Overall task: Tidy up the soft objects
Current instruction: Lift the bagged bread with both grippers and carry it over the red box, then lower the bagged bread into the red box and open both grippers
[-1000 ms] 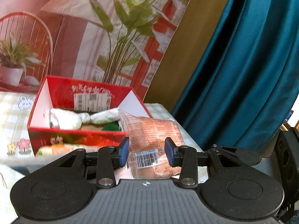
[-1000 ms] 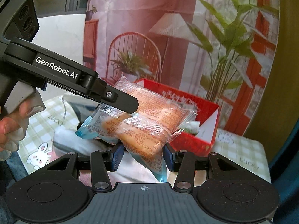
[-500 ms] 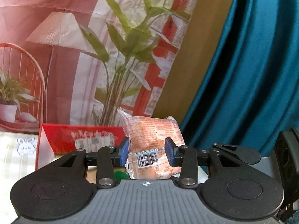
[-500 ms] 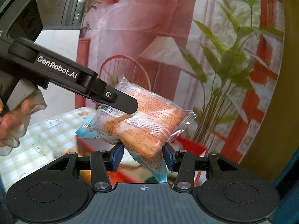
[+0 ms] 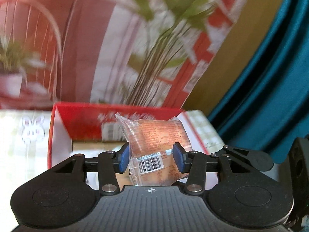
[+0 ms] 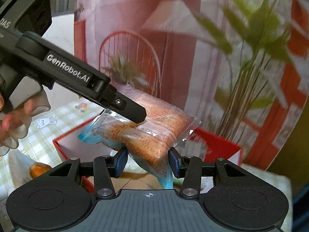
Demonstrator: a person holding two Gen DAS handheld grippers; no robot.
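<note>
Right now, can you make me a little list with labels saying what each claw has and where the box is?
left claw: opening, with the bread packet with barcode between its blue pads
right claw: shut on another bread packet
packets: both see-through wrappers, orange-brown bread inside, held in the air
red box: open top, just behind and below the packets
under the box: checked cloth with bunny pictures
person's hand: holding the left claw's handle

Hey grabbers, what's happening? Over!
Left gripper opening around bread packet. Right gripper clamps second packet. Both over red box. Nothing blocking.
</note>
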